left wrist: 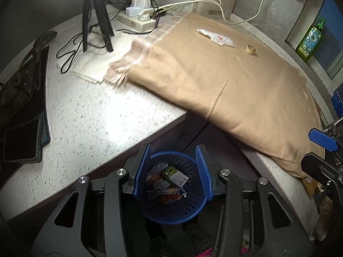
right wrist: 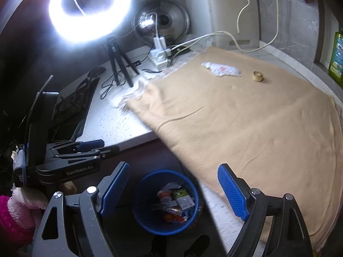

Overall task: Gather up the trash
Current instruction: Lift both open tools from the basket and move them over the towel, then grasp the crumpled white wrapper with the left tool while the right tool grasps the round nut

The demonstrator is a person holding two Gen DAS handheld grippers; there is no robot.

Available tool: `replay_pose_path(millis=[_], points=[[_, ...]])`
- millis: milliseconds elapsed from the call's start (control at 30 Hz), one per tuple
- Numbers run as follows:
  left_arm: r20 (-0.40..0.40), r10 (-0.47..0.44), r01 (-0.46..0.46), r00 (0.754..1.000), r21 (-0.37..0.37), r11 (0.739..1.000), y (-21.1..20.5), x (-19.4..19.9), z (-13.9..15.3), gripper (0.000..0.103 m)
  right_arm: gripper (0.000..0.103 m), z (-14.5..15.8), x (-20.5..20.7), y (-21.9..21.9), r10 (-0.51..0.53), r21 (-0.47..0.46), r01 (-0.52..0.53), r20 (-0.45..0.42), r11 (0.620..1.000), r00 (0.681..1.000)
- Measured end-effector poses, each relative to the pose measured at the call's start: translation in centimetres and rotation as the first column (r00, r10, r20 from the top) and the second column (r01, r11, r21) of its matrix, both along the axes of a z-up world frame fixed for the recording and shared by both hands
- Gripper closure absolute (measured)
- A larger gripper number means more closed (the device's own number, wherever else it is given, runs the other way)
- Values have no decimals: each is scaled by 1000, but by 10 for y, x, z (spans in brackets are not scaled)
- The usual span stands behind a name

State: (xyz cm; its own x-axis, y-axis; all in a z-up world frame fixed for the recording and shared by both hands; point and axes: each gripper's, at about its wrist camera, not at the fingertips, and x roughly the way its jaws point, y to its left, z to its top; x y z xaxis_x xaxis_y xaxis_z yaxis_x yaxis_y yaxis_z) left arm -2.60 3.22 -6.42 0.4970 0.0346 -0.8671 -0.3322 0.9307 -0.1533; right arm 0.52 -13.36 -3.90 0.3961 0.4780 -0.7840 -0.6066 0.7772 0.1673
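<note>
Crumpled wrapper (right wrist: pixel 221 69) lies far off on the cloth (right wrist: pixel 257 128), long axis left-right. Both grippers, left (left wrist: pixel 171 171) and right (right wrist: pixel 173 192), tilt down over the blue bin (right wrist: pixel 165 203), fingers released, gripping nothing.

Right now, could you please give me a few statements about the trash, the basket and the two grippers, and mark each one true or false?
1. The blue basket already holds several wrappers. True.
2. The crumpled white wrapper lies inside the basket. False: it lies on the tan cloth on the counter.
3. The small round tan piece sits on the cloth, apart from the wrapper. True.
4. The right gripper is clamped on a wrapper. False: its jaws stand open and empty.
5. The left gripper carries the green bottle. False: it is open and empty; the green bottle stands on a ledge.
</note>
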Motion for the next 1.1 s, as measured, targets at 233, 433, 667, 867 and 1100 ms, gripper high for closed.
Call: replay_pose_path(millis=[233,433,667,867,1100], points=[[33,-12,11,999,23,1000,-19,33,14,48,8,10,27,-25,-36,-3,36,35,999,999],[40,-23,22,999,35,999,-35,64,18,47,1,16,59,-51,-96,16,95,45,995,994],[38,-20,19,999,38,999,-47,98,18,47,0,19,102,-79,-159,38,157,33,987,987],[33,-9,8,999,32,999,-49,128,15,42,0,18,143,-98,-184,65,183,8,981,983],[20,24,-24,999,-6,1000,-36,162,10,42,0,16,191,-106,-191,85,191,-6,978,982]])
